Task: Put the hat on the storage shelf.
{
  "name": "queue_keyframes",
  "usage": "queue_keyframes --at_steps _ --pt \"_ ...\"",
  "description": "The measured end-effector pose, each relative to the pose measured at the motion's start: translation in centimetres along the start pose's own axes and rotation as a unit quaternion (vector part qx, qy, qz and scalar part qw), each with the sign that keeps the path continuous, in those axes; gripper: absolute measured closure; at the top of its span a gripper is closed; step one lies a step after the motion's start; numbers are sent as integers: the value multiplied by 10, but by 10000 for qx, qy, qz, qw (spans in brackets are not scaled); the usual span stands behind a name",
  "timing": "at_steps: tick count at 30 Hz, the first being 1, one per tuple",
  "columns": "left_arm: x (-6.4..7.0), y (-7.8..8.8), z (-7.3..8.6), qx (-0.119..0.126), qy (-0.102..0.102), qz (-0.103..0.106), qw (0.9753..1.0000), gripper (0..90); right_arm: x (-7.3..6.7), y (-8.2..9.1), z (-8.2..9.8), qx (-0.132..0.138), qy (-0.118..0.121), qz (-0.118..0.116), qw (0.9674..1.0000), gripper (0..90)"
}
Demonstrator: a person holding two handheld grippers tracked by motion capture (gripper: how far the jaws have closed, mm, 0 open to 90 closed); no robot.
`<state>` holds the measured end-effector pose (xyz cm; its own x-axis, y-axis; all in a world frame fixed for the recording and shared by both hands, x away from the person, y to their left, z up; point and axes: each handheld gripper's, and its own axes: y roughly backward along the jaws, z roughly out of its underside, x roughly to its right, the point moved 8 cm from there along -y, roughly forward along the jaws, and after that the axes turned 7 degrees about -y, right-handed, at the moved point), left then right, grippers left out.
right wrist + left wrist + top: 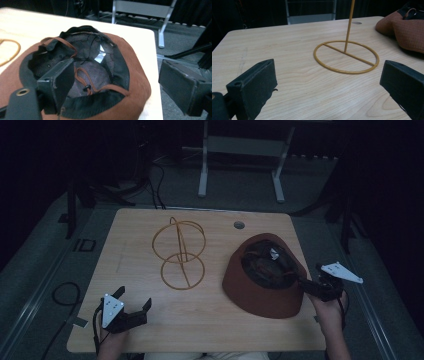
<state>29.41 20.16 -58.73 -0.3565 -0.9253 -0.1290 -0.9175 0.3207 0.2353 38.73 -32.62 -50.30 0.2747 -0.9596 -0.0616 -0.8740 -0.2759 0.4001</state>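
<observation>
Spreading of the right gripper (112,85): the jaws are held wide, one jaw set inside the upturned hat (130,75) against its mesh lining, the other out past the brim at 3 o'clock; nothing is clamped.
Right gripper on the table: it is seen at the hat's 3 o'clock edge in the high view (312,285), held by a hand (330,312).
Hat: it is laid crown-down on the table's right half (250,285), with a brown cord (83,77) and a white label (101,56) seen inside.
Left gripper (327,82): the jaws are spread wide and nothing is held; it is placed near the table's 7 o'clock corner (135,312).
Wire stand (347,57): its ring base is seen at 12 o'clock from the left gripper, well apart from it, and at 9 o'clock from the hat (180,252).
Table (210,320): pale wood.
</observation>
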Motion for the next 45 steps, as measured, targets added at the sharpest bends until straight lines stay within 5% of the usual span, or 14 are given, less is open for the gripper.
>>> queue_keyframes --at_steps 11,12,15,22,28,36,40,45 --pt "1 3 -2 -126 -109 -84 9998 12 12 -52 -7 -446 330 -295 9980 278" --pt "3 4 -2 -159 -127 85 9998 12 14 -59 -6 -561 382 -281 9973 280" --pt "6 5 -1 -188 -117 315 9993 13 19 -76 0 -844 587 -203 9945 310" --pt "10 3 -1 -256 -255 339 9988 12 24 -102 13 -1310 685 -143 9889 339" --pt "10 2 1 -281 -264 321 9987 12 27 -118 26 -1760 1004 39 9792 392" --pt "12 0 3 -375 -298 391 9981 13 32 -127 31 -1796 1236 409 9751 511" --pt "13 0 4 -384 -290 437 9979 13 31 -132 33 -1900 1711 679 9644 690" --pt "13 -1 5 -409 -266 451 9978 13 30 -127 25 -1782 1733 610 9667 833"
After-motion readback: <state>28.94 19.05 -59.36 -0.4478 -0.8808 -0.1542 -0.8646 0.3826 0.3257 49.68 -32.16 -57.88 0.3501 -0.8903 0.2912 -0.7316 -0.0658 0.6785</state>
